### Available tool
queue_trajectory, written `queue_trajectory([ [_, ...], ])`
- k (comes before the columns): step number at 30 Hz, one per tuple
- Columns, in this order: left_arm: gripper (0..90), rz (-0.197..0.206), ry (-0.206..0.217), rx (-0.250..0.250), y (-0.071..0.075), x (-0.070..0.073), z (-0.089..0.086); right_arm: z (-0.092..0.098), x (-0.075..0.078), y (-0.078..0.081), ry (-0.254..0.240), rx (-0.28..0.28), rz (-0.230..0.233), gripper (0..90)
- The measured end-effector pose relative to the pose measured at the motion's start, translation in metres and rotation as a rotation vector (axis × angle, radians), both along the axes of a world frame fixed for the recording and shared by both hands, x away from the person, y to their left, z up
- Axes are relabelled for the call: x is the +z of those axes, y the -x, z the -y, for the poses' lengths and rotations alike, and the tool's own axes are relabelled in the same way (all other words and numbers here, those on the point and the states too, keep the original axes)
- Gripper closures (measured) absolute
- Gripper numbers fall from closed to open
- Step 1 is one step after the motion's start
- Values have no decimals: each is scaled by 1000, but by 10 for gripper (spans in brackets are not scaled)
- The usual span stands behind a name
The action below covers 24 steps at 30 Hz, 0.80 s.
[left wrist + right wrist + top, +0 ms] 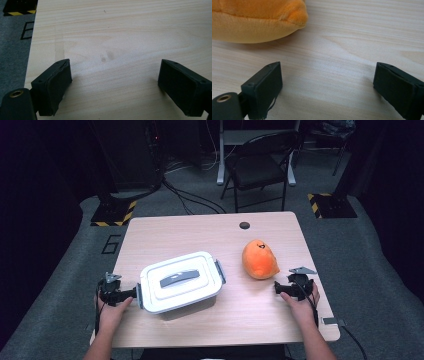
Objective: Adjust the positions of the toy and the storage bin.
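Observation:
A white lidded box (181, 281) with a grey handle and side clasps sits left of the table's middle. An orange plush toy (259, 259) lies to its right. My left gripper (116, 292) rests near the table's left front, just beside the box's left end. In the left gripper view, the left gripper (115, 72) is open over bare wood. My right gripper (291, 286) sits at the right front, a little nearer me than the toy. In the right gripper view, the right gripper (327, 72) is open with nothing between its jaws, and the plush toy (257, 20) lies ahead to the left.
The wooden table (215, 230) has a dark round grommet (244, 225) near its far edge. A folding chair (260, 167) stands behind it. Yellow-and-black striped stand bases (114, 213) (331, 205) and cables lie on the grey carpet. The table's left edge (32, 50) is close to my left gripper.

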State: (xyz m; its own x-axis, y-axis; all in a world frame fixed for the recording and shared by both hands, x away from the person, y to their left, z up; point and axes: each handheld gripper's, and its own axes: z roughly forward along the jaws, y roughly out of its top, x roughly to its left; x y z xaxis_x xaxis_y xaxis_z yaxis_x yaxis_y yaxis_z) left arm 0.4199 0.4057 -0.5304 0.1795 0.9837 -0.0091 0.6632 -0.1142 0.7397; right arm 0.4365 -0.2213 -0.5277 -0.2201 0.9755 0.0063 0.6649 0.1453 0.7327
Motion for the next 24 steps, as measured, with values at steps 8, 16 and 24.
queue_trajectory([
  [8, 114, 0, 0, 0, 0, 0, 0, 0, 0, 1, -1, 3, -1, 78],
  [16, 115, 0, 5, 0, 0, 0, 0, 0, 0, 1, 0, 4, 5, 100],
  [24, 115, 1, 3, -3, 0, 0, 0, 0, 1, 3, -7, -15, 13, 151],
])
